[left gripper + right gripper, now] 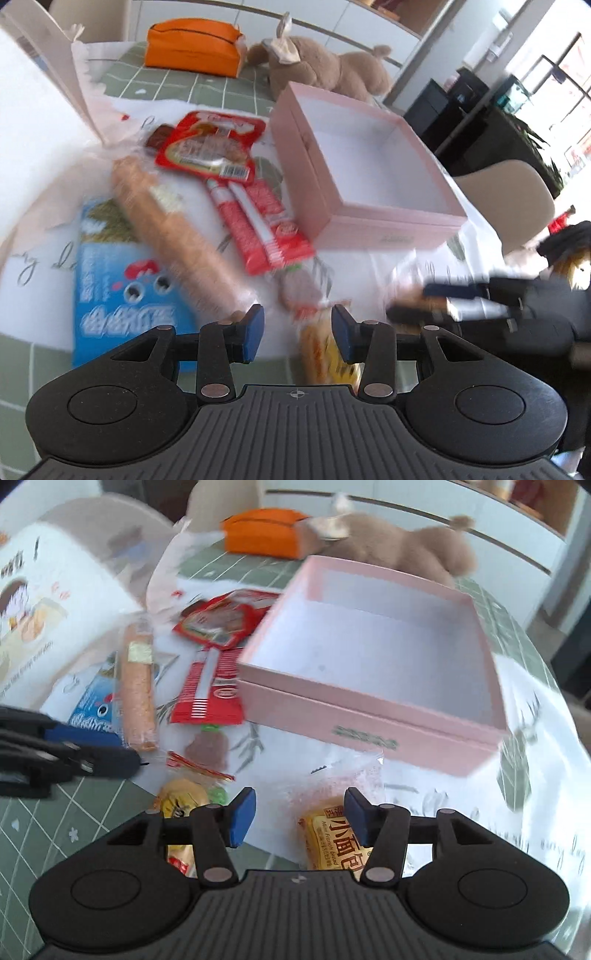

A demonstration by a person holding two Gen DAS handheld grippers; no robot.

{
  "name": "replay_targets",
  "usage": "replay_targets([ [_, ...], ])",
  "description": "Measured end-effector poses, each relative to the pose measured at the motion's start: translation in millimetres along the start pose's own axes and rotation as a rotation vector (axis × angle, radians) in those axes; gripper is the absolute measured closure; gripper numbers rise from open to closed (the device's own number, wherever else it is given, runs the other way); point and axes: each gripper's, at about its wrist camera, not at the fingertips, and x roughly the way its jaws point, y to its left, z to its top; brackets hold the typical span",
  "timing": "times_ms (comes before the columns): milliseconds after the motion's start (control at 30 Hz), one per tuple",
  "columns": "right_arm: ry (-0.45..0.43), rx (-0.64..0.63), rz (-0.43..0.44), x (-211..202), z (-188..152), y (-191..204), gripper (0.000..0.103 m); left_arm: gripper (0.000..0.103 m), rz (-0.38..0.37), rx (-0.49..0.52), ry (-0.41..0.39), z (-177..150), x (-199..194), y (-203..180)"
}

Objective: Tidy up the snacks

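Two handheld grippers are hovering over a table strewn with wrapped snacks beside an empty pink box (pixel 369 716). Nearest, the right gripper (pixel 300 818) is standing with its jaws apart and nothing between the pads, a small yellow bread packet (pixel 332 834) lying just under its right finger. The left gripper (pixel 297 332) is likewise gaping and gripping nothing, poised above another yellow packet (pixel 325 354). Beyond them are lying a long wafer stick (pixel 170 229), a red sachet strip (pixel 255 221), a flat red pack (pixel 210 144) and a blue bag (pixel 122 288). All are looking light, soft and crinkly; the film is likely slippery, the wafer brittle, so a gentle pinch across each packet's short middle should serve best. The box is sitting open-topped to the right of the pile, its near wall a rim to be cleared. A plush toy (pixel 328 70) and an orange pouch (pixel 192 44) are crowding the far edge.
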Motion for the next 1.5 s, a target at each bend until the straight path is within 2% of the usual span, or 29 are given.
replay_targets([
  [100, -0.018, 0.062, 0.062, -7, -8, -11, 0.049, 0.058, 0.048, -0.004, -0.082, 29, 1, 2],
  [200, -0.042, 0.09, 0.126, -7, -16, -14, 0.05, 0.058, 0.144, 0.05, -0.156, 75, 18, 10],
  [300, -0.06, 0.101, 0.133, -5, -18, -9, 0.05, 0.058, 0.203, 0.074, -0.126, 122, 55, 26],
  [400, -0.062, 0.111, 0.129, -7, -17, -9, 0.05, 0.058, 0.203, 0.085, -0.109, 158, 96, 38],
  [467, -0.057, 0.127, 0.126, -8, -18, -13, 0.05, 0.058, 0.239, 0.122, -0.071, 172, 122, 43],
  [500, -0.054, 0.139, 0.12, -10, -18, -15, 0.05, 0.052, 0.245, 0.146, -0.045, 175, 135, 46],
  [533, -0.052, 0.15, 0.116, -12, -19, -18, 0.049, 0.05, 0.236, 0.169, -0.05, 175, 135, 48],
  [633, -0.059, 0.166, 0.106, -16, -22, -27, 0.049, 0.052, 0.179, 0.224, -0.015, 162, 125, 50],
  [733, -0.072, 0.187, 0.126, -15, -24, -35, 0.048, 0.053, 0.151, 0.298, 0.0, 128, 102, 46],
  [900, -0.078, 0.154, 0.129, -5, -16, -27, 0.041, 0.054, 0.087, 0.19, -0.002, 82, 66, 50],
  [1067, -0.047, 0.136, 0.172, 9, -1, -8, 0.041, 0.055, 0.065, 0.111, 0.029, 50, 39, 50],
  [1167, -0.033, 0.109, 0.178, 15, 6, 11, 0.041, 0.055, 0.086, 0.063, 0.043, 34, 23, 48],
  [1333, -0.012, 0.016, 0.121, 8, -1, 22, 0.041, 0.056, 0.067, 0.031, -0.005, 7, -13, 26],
  [1433, -0.022, -0.007, 0.092, -3, -16, 7, 0.041, 0.055, 0.045, 0.061, 0.023, -7, -24, -2],
  [1500, -0.019, 0.001, 0.055, -7, -26, -9, 0.04, 0.055, 0.033, 0.096, 0.072, -20, -25, -24],
])
